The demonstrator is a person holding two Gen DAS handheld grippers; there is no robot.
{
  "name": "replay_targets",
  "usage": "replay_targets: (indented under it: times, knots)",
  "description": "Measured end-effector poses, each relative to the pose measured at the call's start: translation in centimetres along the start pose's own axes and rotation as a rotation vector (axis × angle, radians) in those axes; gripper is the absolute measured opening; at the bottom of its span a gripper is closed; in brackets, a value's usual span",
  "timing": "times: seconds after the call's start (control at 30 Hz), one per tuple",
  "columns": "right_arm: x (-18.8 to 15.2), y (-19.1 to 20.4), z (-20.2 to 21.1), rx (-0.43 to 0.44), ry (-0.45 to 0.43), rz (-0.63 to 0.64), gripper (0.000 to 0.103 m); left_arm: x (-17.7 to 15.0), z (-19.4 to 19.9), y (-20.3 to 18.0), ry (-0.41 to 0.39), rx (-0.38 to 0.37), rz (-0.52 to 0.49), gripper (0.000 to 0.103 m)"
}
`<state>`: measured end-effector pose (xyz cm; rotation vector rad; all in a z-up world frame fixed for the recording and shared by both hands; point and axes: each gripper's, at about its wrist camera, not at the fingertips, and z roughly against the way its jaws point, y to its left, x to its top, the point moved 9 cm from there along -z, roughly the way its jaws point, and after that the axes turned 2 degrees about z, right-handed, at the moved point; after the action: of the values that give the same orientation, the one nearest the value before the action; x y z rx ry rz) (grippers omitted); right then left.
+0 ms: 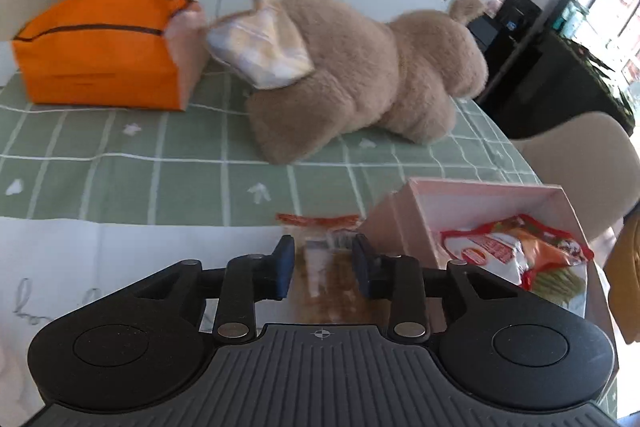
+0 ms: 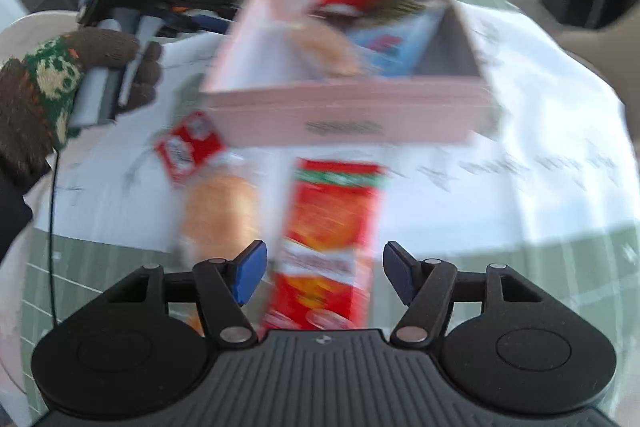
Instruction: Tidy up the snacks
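Note:
A pink open box [image 1: 476, 205] stands on the table and holds a red-and-white snack bag [image 1: 516, 247]; in the right wrist view the box [image 2: 344, 107] also holds a blue packet [image 2: 396, 39]. My left gripper [image 1: 323, 267] is open around a clear packet with an orange top edge [image 1: 324, 227] lying beside the box. My right gripper [image 2: 324, 273] is open, its fingers either side of a red snack box [image 2: 328, 239] on the table. A round bun packet with a red label [image 2: 208, 195] lies to its left. This view is blurred.
A tan plush rabbit [image 1: 360, 75] and an orange bag [image 1: 104, 47] lie on the far side of the green checked tablecloth [image 1: 120, 167]. A beige chair [image 1: 580, 163] stands at the right. The gloved hand holding the left gripper [image 2: 80, 67] shows at left.

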<state>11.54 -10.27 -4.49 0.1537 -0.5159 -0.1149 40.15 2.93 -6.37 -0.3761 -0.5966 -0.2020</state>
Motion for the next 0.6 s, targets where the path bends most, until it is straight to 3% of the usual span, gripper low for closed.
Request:
replay_targets:
  times: [0.13,0.3,0.6]
  knots:
    - [-1.8,-3.3,0.7,-0.023,0.003,-0.044,0.065,-1.6,1.5,-0.7,0.018,0.012,-0.087,0.037]
    - [-2.4,-4.7,0.8,-0.010,0.002,-0.061,0.065,-6.6,5.8,-0.4,0.058,-0.065,-0.103,0.031]
    - [0.0,0.6,-0.4,0.072,-0.033,0.048,0.065,-16.1,12.3,-1.1,0.130,-0.163,0.004,0.031]
